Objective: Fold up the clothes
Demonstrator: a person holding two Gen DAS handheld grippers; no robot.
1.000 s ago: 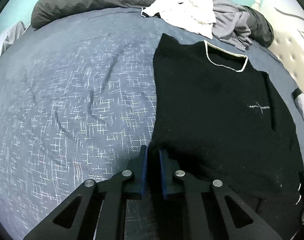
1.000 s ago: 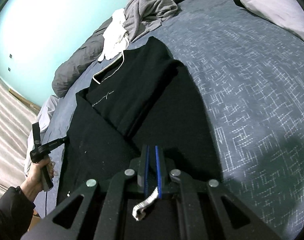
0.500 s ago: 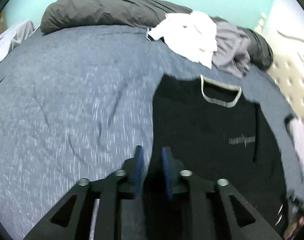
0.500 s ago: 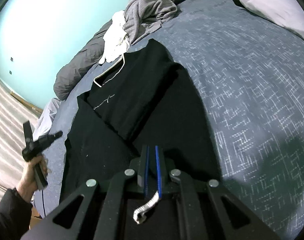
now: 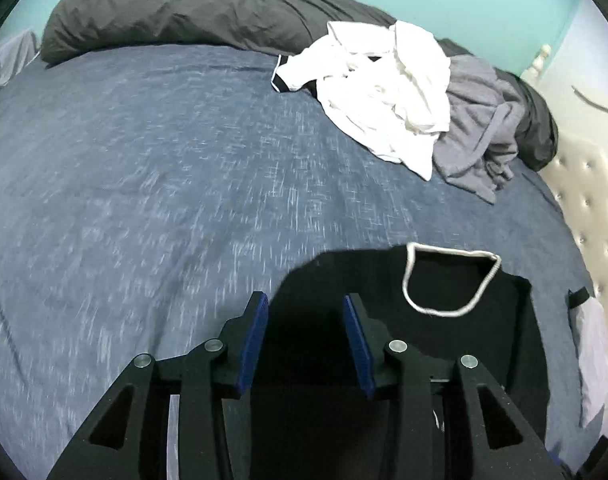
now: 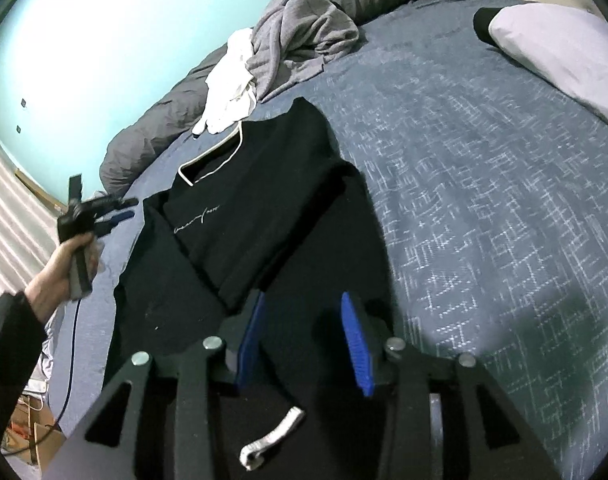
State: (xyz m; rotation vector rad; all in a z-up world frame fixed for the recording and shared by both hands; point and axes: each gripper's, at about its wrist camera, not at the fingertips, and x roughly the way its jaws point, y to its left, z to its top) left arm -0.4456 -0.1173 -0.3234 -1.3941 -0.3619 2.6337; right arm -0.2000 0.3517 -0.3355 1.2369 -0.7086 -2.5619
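A black sweater with a white-trimmed neck (image 5: pixel 447 280) lies flat on the blue bed cover (image 5: pixel 164 184), one sleeve folded in over the chest (image 6: pixel 264 216). My left gripper (image 5: pixel 305 318) is open and empty, hovering above the sweater's left shoulder. It also shows in the right wrist view (image 6: pixel 112 210), held up at the far left in a hand. My right gripper (image 6: pixel 302 320) is open over the sweater's lower part. A white cuff (image 6: pixel 272 438) lies loose below its jaws.
A white garment (image 5: pixel 383 92) and a grey garment (image 5: pixel 479 132) lie heaped at the far side, against a dark rolled duvet (image 5: pixel 176 12). A pillow (image 6: pixel 559 48) lies at the right. A tufted headboard (image 5: pixel 587 208) borders the bed.
Both grippers have opened and let go of the sweater. My left gripper has risen and moved up toward the shoulder and neck. The right gripper stays over the lower part.
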